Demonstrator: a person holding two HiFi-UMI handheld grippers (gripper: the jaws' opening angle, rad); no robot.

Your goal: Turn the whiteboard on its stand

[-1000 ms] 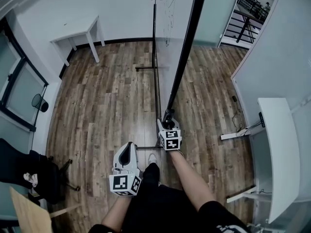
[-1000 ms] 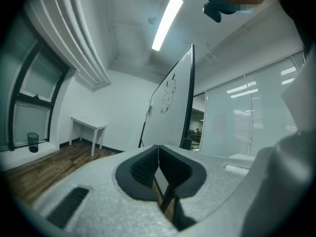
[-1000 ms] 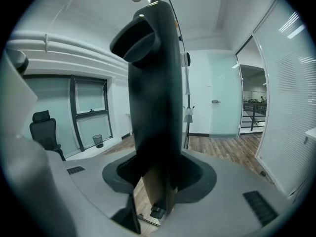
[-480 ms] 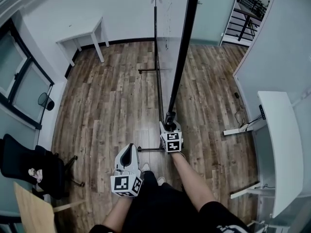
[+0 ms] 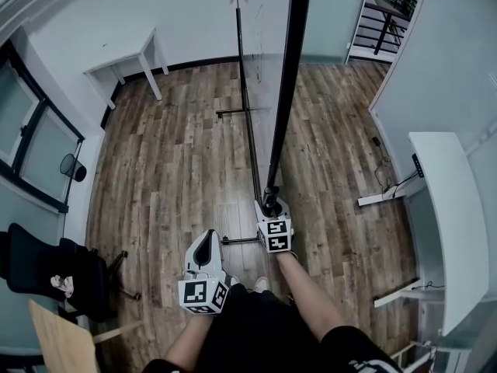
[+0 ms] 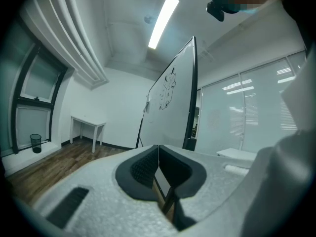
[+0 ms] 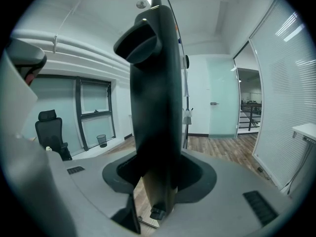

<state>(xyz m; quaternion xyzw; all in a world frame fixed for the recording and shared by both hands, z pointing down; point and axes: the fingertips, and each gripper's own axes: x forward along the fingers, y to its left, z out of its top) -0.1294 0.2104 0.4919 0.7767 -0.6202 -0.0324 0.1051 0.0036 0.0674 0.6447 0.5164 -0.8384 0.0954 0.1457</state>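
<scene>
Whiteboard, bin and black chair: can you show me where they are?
whiteboard [image 6: 172,95], left gripper view, on its white writing face.
bin [image 5: 71,167], head view, on its dark middle.
black chair [image 5: 27,255], head view, on its backrest.

A wood-plank floor [image 5: 171,154] runs between pale walls [image 5: 93,14] in an office room. A small white table [image 5: 128,57] stands against the far wall. Black-framed windows [image 5: 27,142] line the left side, with a black wastebasket [image 5: 71,167] and a black office chair [image 5: 46,270] beside them. A long white desk [image 5: 446,224] stands at right, and a strip light [image 6: 163,15] glows overhead.
</scene>
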